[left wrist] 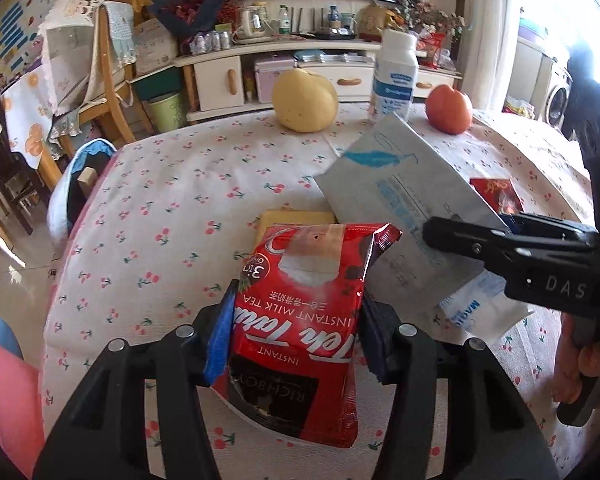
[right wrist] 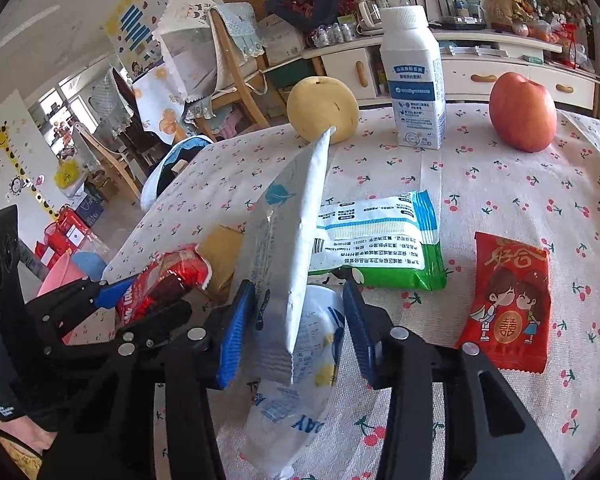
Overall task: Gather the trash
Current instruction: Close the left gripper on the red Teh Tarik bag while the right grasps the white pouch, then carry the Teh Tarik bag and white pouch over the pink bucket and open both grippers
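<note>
Trash: red milk-tea packet [left wrist: 300, 320] and grey-white pouch [right wrist: 296, 240], both raised off the table [left wrist: 160, 184] near its front edge.
Left gripper [left wrist: 296, 332]: jaws narrowed, pads pressing the red packet's sides.
Right gripper [right wrist: 296, 332]: jaws partly closed around the pouch; left pad touches, right pad apart, no firm grip evident.
Look: red packet glossy, crinkled, torn open; pouch flat, stiff, standing on edge.
Still lying: green-white wipes pack [right wrist: 380, 240], red cartoon wrapper [right wrist: 508, 304], clear wrapper [right wrist: 300, 392] under the pouch.
Advice: tighten on the pouch before carrying; lift clear of the pear [right wrist: 322, 108], bottle [right wrist: 414, 80] and apple [right wrist: 524, 112] at the far edge.
</note>
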A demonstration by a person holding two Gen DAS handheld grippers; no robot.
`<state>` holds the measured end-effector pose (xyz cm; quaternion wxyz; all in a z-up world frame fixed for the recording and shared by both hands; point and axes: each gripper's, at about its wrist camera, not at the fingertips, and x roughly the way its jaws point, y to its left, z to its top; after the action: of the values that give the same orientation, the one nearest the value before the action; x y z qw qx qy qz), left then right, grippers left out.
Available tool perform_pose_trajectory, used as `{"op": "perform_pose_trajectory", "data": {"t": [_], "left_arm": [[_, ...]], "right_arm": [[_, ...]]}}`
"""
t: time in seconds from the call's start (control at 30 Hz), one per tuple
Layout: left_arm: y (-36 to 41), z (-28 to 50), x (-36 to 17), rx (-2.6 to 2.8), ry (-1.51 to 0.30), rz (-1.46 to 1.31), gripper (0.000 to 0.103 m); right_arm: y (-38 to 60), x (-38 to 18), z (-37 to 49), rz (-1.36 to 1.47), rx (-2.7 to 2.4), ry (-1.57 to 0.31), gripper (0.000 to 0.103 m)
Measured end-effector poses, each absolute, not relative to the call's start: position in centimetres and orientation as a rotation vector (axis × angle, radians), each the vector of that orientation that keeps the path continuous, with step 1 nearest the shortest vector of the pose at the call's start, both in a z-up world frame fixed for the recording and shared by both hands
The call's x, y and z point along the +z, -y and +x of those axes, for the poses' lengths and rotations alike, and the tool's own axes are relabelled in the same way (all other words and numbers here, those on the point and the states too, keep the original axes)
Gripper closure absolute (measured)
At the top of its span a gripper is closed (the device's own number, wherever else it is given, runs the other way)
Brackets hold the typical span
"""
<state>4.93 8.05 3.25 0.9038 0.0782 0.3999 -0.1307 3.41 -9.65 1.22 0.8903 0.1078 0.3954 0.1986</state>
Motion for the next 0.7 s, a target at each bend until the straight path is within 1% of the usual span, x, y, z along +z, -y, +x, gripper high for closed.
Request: {"op": "perform_pose_trajectory", "data": {"t": [0.1,0.17,0.2,0.23,0.7], "left_arm": [[-9.2,4.7,4.0,-0.232,-0.802,0.135,0.048],[-9.8,4.5,4.4,-0.209,-0.784,0.123,0.048],[-10.2,4.4,4.7,-0.196,-0.773,0.117,0.048],[-10.6,4.3,5.0,-0.185,-0.763,0.112,0.048],[-16.5,2.6,8.9,-0.008,-0.644,0.024,0.048]], "right_arm": [[9.6,1.8,3.1,0.217,0.413,-0.806,0.067],[9.6,2.3,2.8,0.209,0.41,-0.786,0.078],[9.5,2.5,2.7,0.203,0.407,-0.781,0.089],[9.4,2.7,2.5,0.198,0.415,-0.777,0.092],[7.9,4.2,-0.1,0.158,0.413,-0.734,0.094]]}}
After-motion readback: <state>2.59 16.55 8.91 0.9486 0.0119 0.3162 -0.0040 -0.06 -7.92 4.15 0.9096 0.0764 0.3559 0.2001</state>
